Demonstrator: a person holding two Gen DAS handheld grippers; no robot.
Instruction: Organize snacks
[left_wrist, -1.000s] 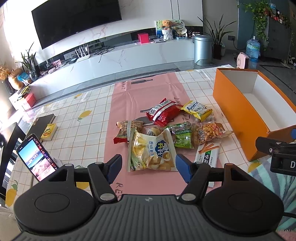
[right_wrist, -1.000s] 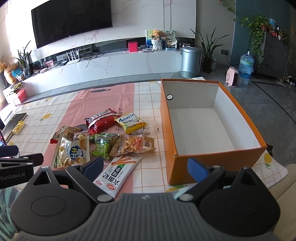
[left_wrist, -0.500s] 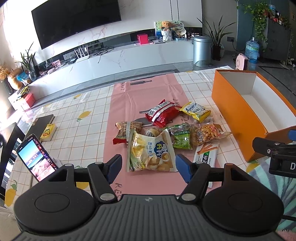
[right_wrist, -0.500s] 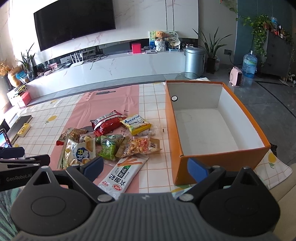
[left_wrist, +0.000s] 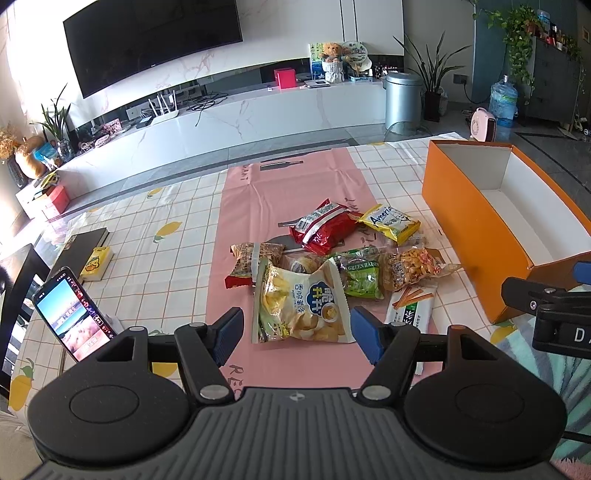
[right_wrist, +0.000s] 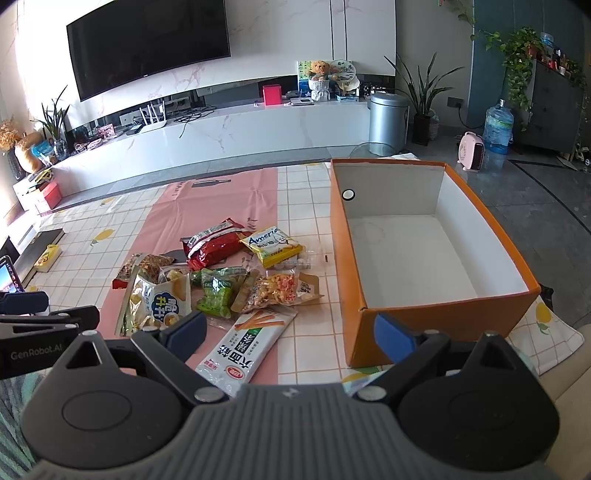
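Note:
Several snack packs lie in a heap on the pink runner (left_wrist: 288, 192): a yellow chip bag (left_wrist: 301, 304), a red bag (left_wrist: 323, 227), a yellow America bag (left_wrist: 389, 223), a green raisin pack (left_wrist: 360, 275) and a white stick pack (right_wrist: 245, 347). An empty orange box (right_wrist: 424, 321) with a white inside stands to their right. My left gripper (left_wrist: 297, 338) is open, above the table's near edge, in front of the chip bag. My right gripper (right_wrist: 290, 334) is open, over the stick pack and the box's near corner. Both hold nothing.
A phone (left_wrist: 70, 314) on a stand is at the near left. A dark book (left_wrist: 83, 245) and a small yellow box (left_wrist: 95, 262) lie at the left. The checked tablecloth (left_wrist: 155, 258) covers the table. A TV console (left_wrist: 240, 122) and a bin (left_wrist: 402, 96) stand behind.
Both grippers have drifted slightly back and up; the snacks and the box appear a little farther off. Nothing was picked up.

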